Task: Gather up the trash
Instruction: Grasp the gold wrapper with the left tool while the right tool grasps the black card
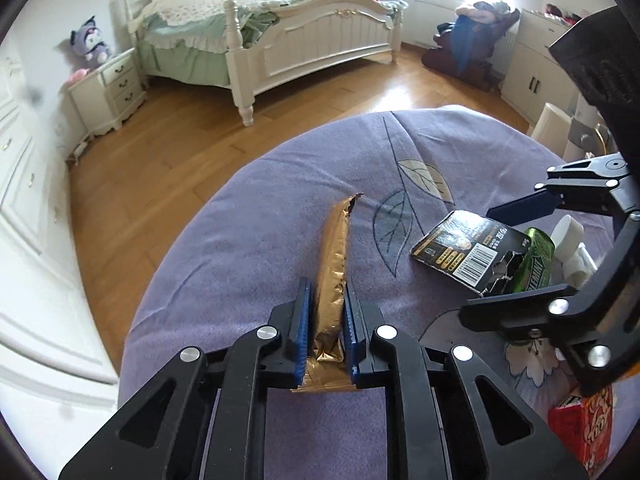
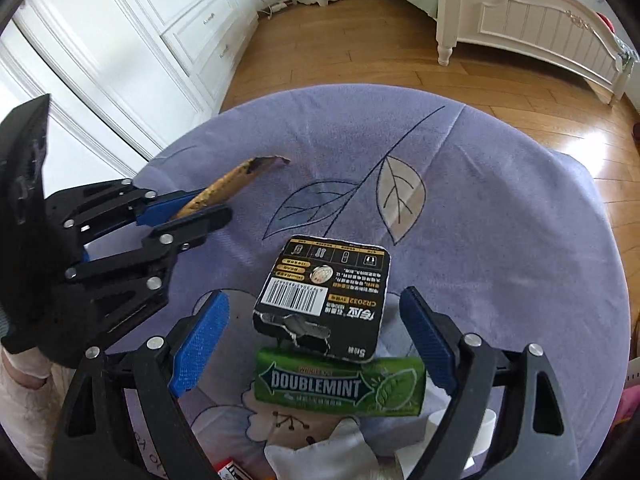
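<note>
My left gripper point(image 1: 326, 300) is shut on a gold foil wrapper point(image 1: 334, 264), torn open at its far end, held just above the purple cloth point(image 1: 240, 248). The wrapper point(image 2: 232, 182) and left gripper point(image 2: 200, 210) also show in the right wrist view. My right gripper point(image 2: 312, 328) is open, its blue pads on either side of a black battery card point(image 2: 324, 296) that rests on a green Doublemint gum pack point(image 2: 340, 386). The black card point(image 1: 468, 250) and gum pack point(image 1: 538, 258) also show in the left wrist view, with my right gripper point(image 1: 516, 256) around them.
A white bottle point(image 1: 568, 240) and a red carton point(image 1: 584, 424) lie at the cloth's right side. Crumpled white paper point(image 2: 320, 456) lies near the gum. Beyond the cloth are a wood floor point(image 1: 168, 160), a white bed point(image 1: 300, 36), a nightstand point(image 1: 108, 88) and white cabinets point(image 2: 160, 20).
</note>
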Demonstrator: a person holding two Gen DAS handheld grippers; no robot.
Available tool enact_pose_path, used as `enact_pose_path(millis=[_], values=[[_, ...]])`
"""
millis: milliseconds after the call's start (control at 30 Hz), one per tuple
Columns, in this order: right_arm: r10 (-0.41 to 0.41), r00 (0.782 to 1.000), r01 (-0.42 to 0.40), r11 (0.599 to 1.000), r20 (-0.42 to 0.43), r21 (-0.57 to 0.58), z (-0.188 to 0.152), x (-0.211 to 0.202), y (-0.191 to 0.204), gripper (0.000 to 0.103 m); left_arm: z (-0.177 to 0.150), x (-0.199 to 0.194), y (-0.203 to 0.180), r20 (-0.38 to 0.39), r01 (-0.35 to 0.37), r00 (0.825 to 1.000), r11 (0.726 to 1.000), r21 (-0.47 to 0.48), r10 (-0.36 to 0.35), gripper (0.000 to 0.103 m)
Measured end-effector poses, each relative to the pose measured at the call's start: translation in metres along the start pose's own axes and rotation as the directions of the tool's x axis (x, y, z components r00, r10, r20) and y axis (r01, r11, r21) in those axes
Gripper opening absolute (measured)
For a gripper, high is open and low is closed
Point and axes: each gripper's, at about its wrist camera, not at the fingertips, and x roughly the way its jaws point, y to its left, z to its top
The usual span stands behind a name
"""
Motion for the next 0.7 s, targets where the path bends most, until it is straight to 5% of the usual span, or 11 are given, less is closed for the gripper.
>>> enact_pose_path(millis=[167, 267, 433, 533, 700], values=[[-0.106, 0.994, 0.106, 0.994, -0.014, -0.042, 0.007, 0.006, 0.012, 0.063, -0.005, -0.013, 0.007, 0.047, 0.018, 0.999, 0.998, -0.052, -0.015, 0.014], [-0.112, 0.994, 0.112, 0.992, -0.004, -0.059, 0.002, 0.007, 0.015, 0.063, -0.007, -0.025, 0.006, 0.074, 0.030, 0.997, 0.997, -0.077, -0.024, 0.014], [0.031, 0.995, -0.029, 0.999, 0.099, -0.015, -0.018, -0.018, 0.003, 0.063, -0.012, -0.053, -0.007, 0.127, 0.041, 0.992, 0.994, -0.102, -0.028, 0.014], [0.108, 0.961, -0.114, 0.993, 0.255, 0.009, -0.042, -0.057, -0.007, 0.062, -0.015, -0.078, -0.020, 0.174, 0.066, 0.984, 0.991, -0.112, -0.046, 0.014], [0.150, 0.874, -0.205, 0.976, 0.463, 0.072, -0.099, -0.122, -0.034, 0.062, -0.013, -0.116, -0.065, 0.247, 0.100, 0.966, 0.992, -0.080, -0.078, 0.014]])
